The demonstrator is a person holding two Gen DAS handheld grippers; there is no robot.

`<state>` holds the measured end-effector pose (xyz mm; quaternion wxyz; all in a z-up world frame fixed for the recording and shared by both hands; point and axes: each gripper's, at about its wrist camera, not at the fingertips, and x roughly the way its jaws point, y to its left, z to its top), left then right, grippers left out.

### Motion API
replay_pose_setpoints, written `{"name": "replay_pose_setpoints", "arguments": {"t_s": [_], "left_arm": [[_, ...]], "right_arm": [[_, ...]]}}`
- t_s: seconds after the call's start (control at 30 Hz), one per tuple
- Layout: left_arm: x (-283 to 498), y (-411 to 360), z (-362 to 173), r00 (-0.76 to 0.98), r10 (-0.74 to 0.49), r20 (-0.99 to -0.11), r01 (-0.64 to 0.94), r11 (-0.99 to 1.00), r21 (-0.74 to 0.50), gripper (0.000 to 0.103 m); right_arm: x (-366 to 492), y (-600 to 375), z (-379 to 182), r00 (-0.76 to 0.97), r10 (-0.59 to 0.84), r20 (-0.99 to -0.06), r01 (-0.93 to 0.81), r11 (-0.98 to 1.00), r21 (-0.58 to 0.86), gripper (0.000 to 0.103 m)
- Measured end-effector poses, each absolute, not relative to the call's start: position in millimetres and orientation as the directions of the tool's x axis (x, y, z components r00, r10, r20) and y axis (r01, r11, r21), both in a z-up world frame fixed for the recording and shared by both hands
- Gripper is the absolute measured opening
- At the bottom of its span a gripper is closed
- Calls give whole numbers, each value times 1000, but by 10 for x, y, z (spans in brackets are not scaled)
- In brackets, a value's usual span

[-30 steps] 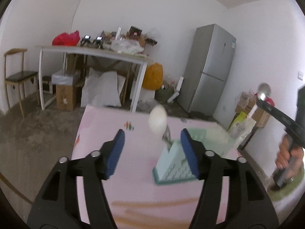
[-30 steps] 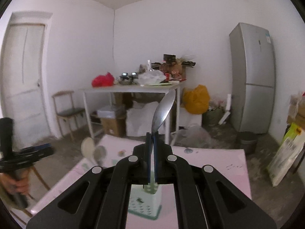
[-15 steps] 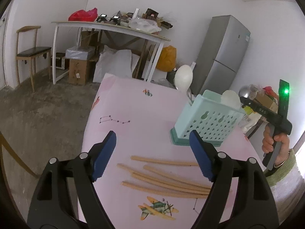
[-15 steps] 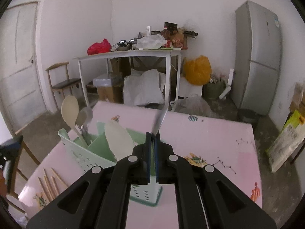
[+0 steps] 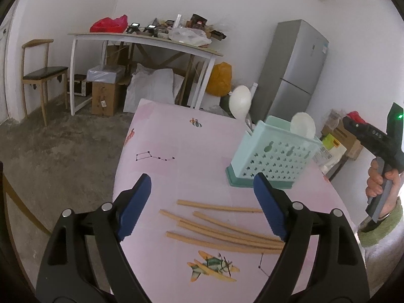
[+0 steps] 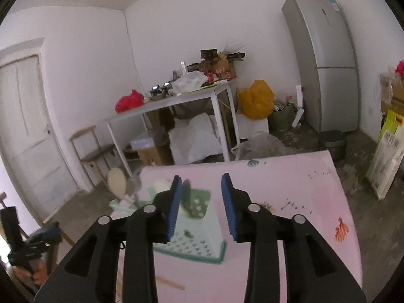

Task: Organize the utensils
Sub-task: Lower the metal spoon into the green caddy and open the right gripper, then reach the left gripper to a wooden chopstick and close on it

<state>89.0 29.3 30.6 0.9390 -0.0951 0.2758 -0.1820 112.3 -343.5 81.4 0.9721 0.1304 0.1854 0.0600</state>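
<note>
Your right gripper (image 6: 201, 203) has just been opening above the caddy (image 6: 194, 237), releasing the spoon (image 6: 186, 194); your left gripper (image 5: 202, 208), wide and empty, faces the near chopsticks (image 5: 222, 229).

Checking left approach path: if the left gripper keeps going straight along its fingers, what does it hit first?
Probably the wooden chopsticks lying loose on the pink table. The open left gripper points down at them, with nothing between its fingers. The mint utensil basket sits farther, off to the right. Depth is uncertain.
</note>
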Motion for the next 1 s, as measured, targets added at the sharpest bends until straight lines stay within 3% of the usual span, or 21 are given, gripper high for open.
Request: {"name": "replay_pose_setpoints", "arguments": {"t_s": [0.27,0.5,0.73,1.0], "left_arm": [[531,129,252,637,-545,-545,491,832,-257,79],[210,-243,-45,386,-641,-663,667,691,-279,54],[-79,-823,-399,158,-610,-777,843,492,-214,46],[-164,-1173,-740,91,-508,-856,911,389,-134,33]], "right_arm": [[599,-3193,564,883,254,-393,-119,934,336,40],[399,-2989,79,795,329,-510,-107,903,416,40],[303,-2980,-49,772,364,-522,-106,882,458,40],[280,-2983,-65,768,381,-515,-111,871,479,40]]}}
